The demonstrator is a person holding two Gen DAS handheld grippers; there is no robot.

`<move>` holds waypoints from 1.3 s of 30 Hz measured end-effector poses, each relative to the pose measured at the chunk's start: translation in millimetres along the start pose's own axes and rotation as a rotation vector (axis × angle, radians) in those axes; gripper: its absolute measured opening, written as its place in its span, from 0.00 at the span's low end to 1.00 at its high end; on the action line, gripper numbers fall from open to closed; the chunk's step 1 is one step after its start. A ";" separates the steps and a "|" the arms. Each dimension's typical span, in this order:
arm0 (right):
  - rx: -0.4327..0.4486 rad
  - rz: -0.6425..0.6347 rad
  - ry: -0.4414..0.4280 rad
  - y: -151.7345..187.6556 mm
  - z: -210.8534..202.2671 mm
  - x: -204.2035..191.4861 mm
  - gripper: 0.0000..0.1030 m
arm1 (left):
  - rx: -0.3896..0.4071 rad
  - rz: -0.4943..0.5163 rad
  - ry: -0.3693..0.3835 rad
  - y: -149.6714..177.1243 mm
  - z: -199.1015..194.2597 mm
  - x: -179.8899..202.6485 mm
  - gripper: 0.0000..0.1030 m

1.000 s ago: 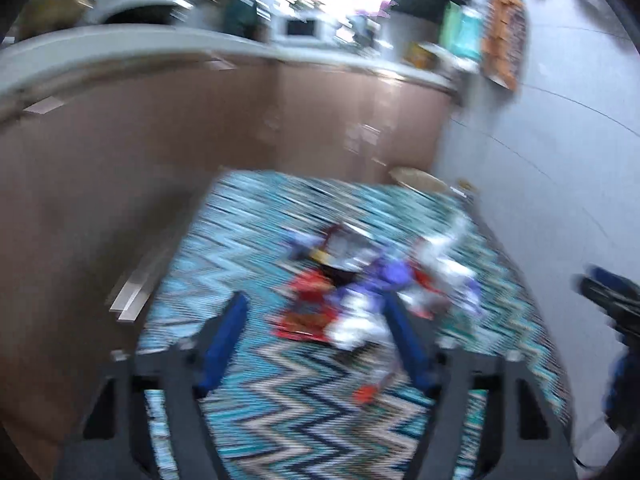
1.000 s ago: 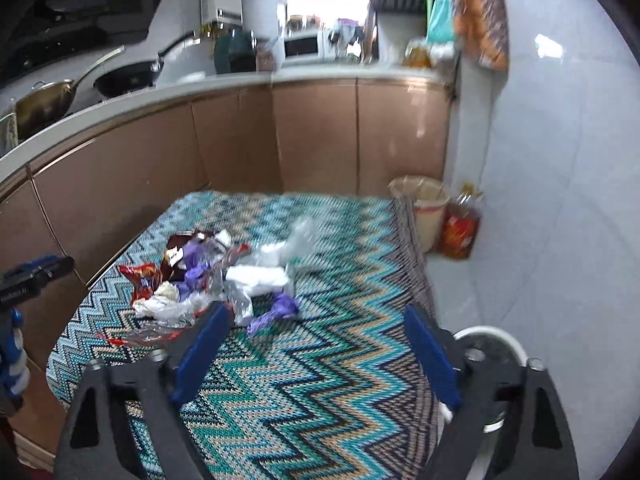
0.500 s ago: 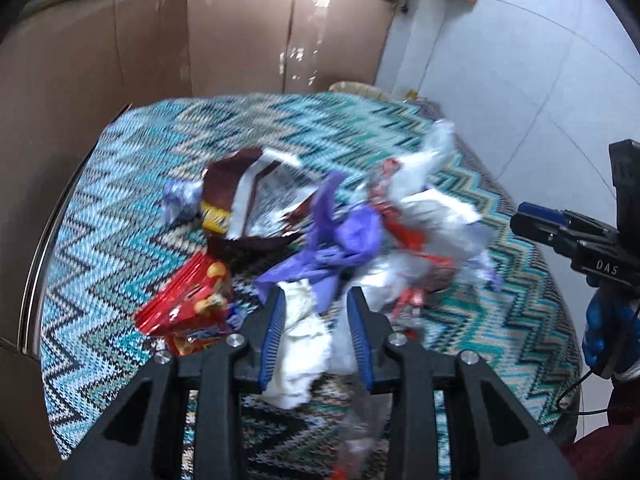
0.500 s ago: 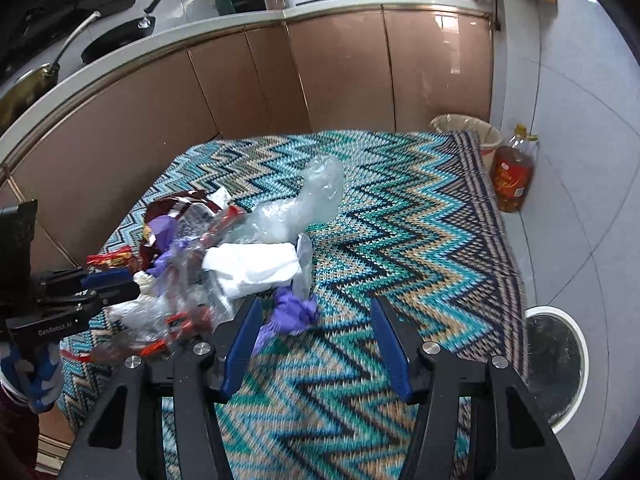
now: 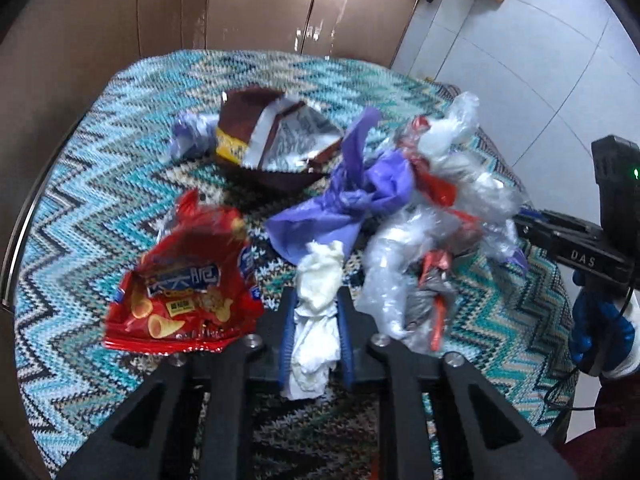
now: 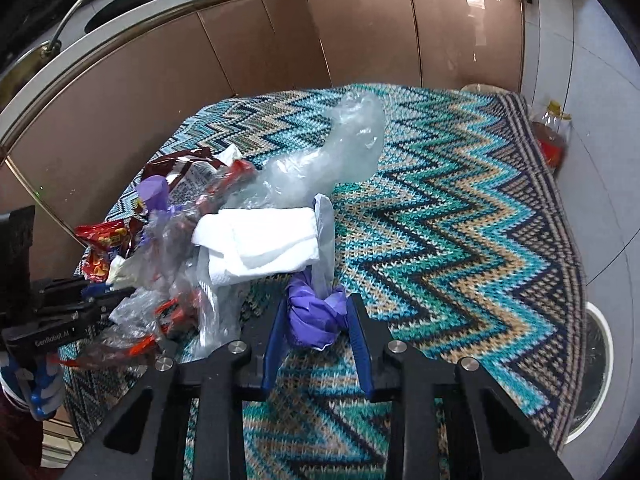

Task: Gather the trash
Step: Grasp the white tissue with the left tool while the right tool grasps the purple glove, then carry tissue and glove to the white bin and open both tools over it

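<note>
A heap of trash lies on a zigzag-patterned cloth point(image 5: 400, 88). My left gripper point(image 5: 316, 300) is shut on a crumpled white tissue point(image 5: 318, 304). Beside it lie a red snack bag point(image 5: 184, 292), a purple glove point(image 5: 352, 200), a brown wrapper point(image 5: 260, 140) and clear plastic point(image 5: 440, 240). My right gripper point(image 6: 316, 304) is shut on a crumpled purple glove point(image 6: 316, 312). Beyond it lie a folded white paper towel point(image 6: 260, 240) and a clear plastic bag point(image 6: 340, 148). The left gripper also shows in the right wrist view point(image 6: 96, 296).
Brown cabinets point(image 6: 240, 52) curve behind the table. A white-rimmed bin point(image 6: 596, 368) stands on the floor off the table's right edge. An oil bottle point(image 6: 554, 140) and a basket point(image 6: 484, 89) stand by the tiled wall point(image 5: 540, 40).
Both grippers have moved down into the heap and closed, the left on the white tissue, the right on the crumpled purple glove.
</note>
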State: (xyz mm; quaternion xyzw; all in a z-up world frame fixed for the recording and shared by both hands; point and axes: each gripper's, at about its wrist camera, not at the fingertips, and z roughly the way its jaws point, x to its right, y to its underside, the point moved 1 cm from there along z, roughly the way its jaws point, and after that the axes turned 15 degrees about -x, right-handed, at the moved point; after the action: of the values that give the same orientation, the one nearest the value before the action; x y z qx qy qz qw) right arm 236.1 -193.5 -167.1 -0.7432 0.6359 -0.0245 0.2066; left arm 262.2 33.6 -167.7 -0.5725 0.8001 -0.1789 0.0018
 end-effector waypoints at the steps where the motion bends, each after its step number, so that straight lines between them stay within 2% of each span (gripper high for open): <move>1: 0.008 -0.005 0.012 1.9 -4.6 -1.4 0.27 | 0.016 0.002 -0.010 2.1 -5.8 1.7 0.16; 6: 0.053 -0.007 0.047 23.3 -34.0 -2.1 0.27 | 0.111 -0.001 -0.043 16.3 -44.9 11.3 0.15; 11: 0.123 0.031 0.057 51.8 -70.7 4.4 0.27 | 0.200 0.020 -0.029 20.0 -83.2 35.7 0.15; 15: 0.181 0.075 0.082 73.4 -101.6 18.7 0.27 | 0.213 0.107 0.023 5.4 -90.4 81.4 0.15; 18: 0.225 0.135 0.137 92.7 -128.0 46.4 0.27 | 0.187 0.221 0.087 -7.4 -87.0 136.6 0.15; 21: 0.256 0.214 0.204 110.0 -149.8 85.4 0.27 | 0.143 0.352 0.139 -30.2 -71.4 208.5 0.15; 27: 0.242 0.364 0.314 134.2 -161.5 174.9 0.27 | 0.050 0.495 0.195 -81.6 -17.6 338.4 0.15; 31: 0.209 0.422 0.339 139.7 -150.6 220.0 0.28 | -0.005 0.525 0.183 -105.7 27.2 398.6 0.18; 33: 0.193 0.439 0.340 141.3 -143.4 236.6 0.29 | -0.044 0.516 0.196 -115.9 49.4 415.0 0.18; 34: 0.185 0.447 0.346 141.3 -138.4 246.6 0.30 | -0.059 0.507 0.199 -122.3 60.7 421.0 0.22; 36: 0.171 0.458 0.347 140.3 -129.5 261.0 0.38 | -0.093 0.486 0.208 -133.9 82.4 430.1 0.28; 38: 0.154 0.477 0.353 138.7 -121.1 275.3 0.59 | -0.121 0.464 0.225 -143.1 100.2 434.3 0.33; 39: 0.147 0.485 0.361 138.7 -118.2 280.7 0.60 | -0.132 0.458 0.232 -144.1 105.3 434.4 0.36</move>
State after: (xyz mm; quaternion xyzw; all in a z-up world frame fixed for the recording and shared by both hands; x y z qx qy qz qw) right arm 124.5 -509.0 -169.6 -0.5365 0.8176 -0.1522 0.1432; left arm 266.4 -435.0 -136.9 -0.3510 0.9137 -0.1856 -0.0865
